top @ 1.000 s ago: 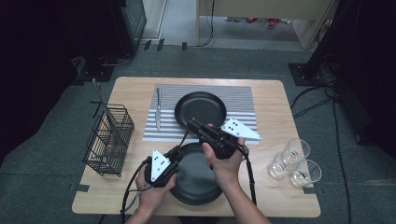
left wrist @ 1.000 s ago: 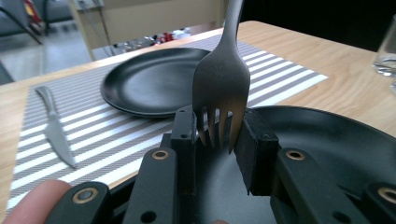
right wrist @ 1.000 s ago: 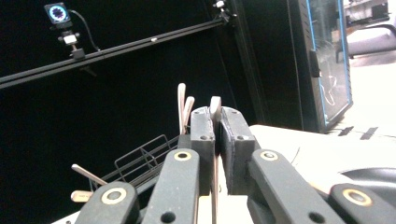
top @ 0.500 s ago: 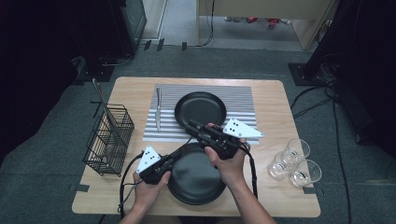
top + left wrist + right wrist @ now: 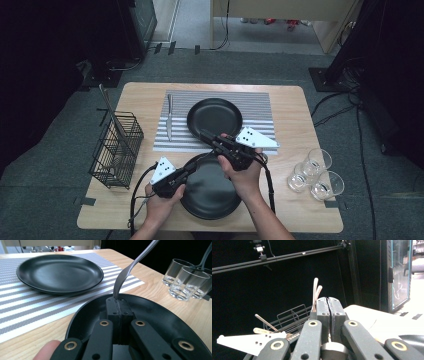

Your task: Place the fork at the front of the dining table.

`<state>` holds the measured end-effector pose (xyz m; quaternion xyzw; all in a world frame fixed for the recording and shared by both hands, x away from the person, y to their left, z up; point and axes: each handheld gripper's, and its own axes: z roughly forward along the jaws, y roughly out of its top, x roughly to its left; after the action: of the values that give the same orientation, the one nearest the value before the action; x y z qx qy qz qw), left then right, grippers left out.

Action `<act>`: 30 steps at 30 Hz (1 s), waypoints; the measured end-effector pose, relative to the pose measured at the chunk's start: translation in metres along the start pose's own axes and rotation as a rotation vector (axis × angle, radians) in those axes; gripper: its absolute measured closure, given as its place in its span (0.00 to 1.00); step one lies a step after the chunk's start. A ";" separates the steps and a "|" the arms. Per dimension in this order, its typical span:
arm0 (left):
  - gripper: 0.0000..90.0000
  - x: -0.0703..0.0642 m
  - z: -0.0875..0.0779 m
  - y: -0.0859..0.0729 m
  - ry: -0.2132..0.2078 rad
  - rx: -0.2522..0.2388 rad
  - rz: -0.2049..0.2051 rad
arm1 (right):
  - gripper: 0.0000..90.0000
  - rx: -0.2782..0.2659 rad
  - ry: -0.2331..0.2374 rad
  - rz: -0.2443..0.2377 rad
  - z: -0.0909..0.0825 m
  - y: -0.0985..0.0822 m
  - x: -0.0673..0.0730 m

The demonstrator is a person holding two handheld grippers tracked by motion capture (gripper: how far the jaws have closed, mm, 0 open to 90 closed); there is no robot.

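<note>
My left gripper [image 5: 191, 169] [image 5: 117, 302] is shut on the head of a silver fork [image 5: 127, 271], low over the rim of the near black plate [image 5: 210, 200] [image 5: 160, 315]. The fork's handle rises up and to the right in the left gripper view. My right gripper [image 5: 204, 134] [image 5: 327, 300] hovers just above and behind it, pointing toward the basket. Its jaws have just been closing and now stand shut, with nothing visible between the pads. A second black plate [image 5: 215, 116] [image 5: 60, 272] rests on the striped placemat [image 5: 260, 107].
A black wire basket [image 5: 116, 150] with several utensils stands at the table's left edge. A knife [image 5: 169, 120] lies on the placemat left of the far plate. Three clear glasses [image 5: 312, 175] [image 5: 185, 280] cluster at the front right.
My left hand has shifted slightly to the left along the near plate's rim. The right hand has stayed where it was.
</note>
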<state>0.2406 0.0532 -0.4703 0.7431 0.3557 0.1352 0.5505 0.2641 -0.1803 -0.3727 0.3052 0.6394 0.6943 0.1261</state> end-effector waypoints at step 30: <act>1.00 0.008 -0.004 0.004 0.014 -0.029 -0.085 | 0.70 -0.020 -0.011 0.010 -0.005 0.002 -0.002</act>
<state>0.2453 0.0613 -0.4667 0.7184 0.3886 0.1222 0.5639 0.2632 -0.1857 -0.3716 0.3108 0.6301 0.6998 0.1290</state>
